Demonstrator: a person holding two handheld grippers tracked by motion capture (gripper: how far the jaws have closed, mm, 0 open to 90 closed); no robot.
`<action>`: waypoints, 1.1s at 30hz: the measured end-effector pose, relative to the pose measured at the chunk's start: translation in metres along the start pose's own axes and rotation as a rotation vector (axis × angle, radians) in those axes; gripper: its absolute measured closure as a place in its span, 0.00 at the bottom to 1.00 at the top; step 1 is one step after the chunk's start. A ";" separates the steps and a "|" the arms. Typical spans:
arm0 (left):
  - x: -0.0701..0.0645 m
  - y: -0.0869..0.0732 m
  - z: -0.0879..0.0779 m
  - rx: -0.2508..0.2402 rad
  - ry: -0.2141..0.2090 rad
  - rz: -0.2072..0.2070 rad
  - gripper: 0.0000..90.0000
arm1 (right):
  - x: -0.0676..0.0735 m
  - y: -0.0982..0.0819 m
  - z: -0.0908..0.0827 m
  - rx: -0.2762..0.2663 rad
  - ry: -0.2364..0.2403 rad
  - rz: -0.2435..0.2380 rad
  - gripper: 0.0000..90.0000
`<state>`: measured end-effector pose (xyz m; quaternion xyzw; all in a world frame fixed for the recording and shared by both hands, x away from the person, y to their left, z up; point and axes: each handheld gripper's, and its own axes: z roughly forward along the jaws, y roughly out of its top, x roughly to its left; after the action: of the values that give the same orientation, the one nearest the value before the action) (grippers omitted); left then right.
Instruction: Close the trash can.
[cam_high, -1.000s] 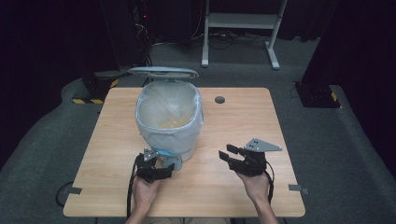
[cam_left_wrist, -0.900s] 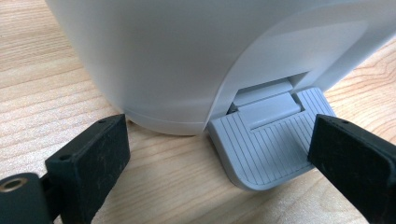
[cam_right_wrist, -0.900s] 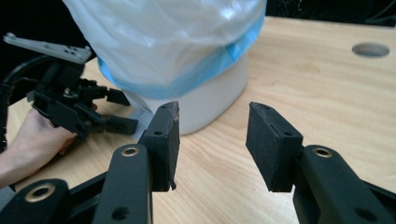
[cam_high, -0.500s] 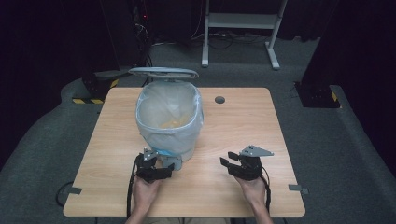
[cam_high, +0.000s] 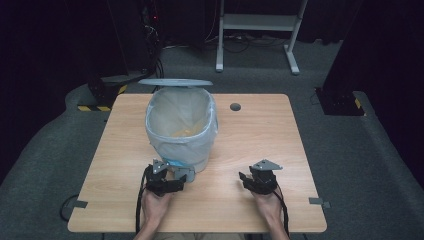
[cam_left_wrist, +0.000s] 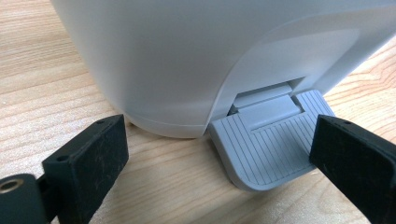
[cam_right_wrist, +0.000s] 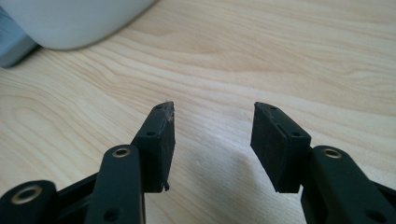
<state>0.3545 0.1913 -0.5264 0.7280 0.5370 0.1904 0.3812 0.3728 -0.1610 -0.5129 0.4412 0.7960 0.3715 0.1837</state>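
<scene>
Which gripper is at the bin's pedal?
The left gripper: its open jaws flank the grey pedal at the foot of the bin. The right gripper sits apart over bare table, jaws just opening, nothing between them.

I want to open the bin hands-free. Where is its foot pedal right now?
The grey foot pedal sticks out at the base of the white bin, on the person's side, between the open jaws of the left gripper.

Wooden table (cam_high: 260, 145); white stand (cam_high: 257, 30); grey carpet (cam_high: 350, 165)
</scene>
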 end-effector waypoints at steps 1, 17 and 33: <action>0.000 0.000 0.000 0.000 -0.001 -0.001 0.05 | 0.000 -0.002 0.003 0.012 -0.008 -0.003 0.53; 0.008 0.003 -0.012 -0.029 -0.041 -0.032 0.04 | 0.001 -0.006 0.010 0.039 -0.039 -0.030 0.42; 0.050 -0.016 -0.025 0.076 0.163 0.031 0.04 | 0.002 -0.006 0.010 0.040 -0.038 -0.031 0.41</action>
<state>0.3444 0.2485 -0.5291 0.7321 0.5619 0.2346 0.3054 0.3748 -0.1573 -0.5236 0.4393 0.8064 0.3443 0.1957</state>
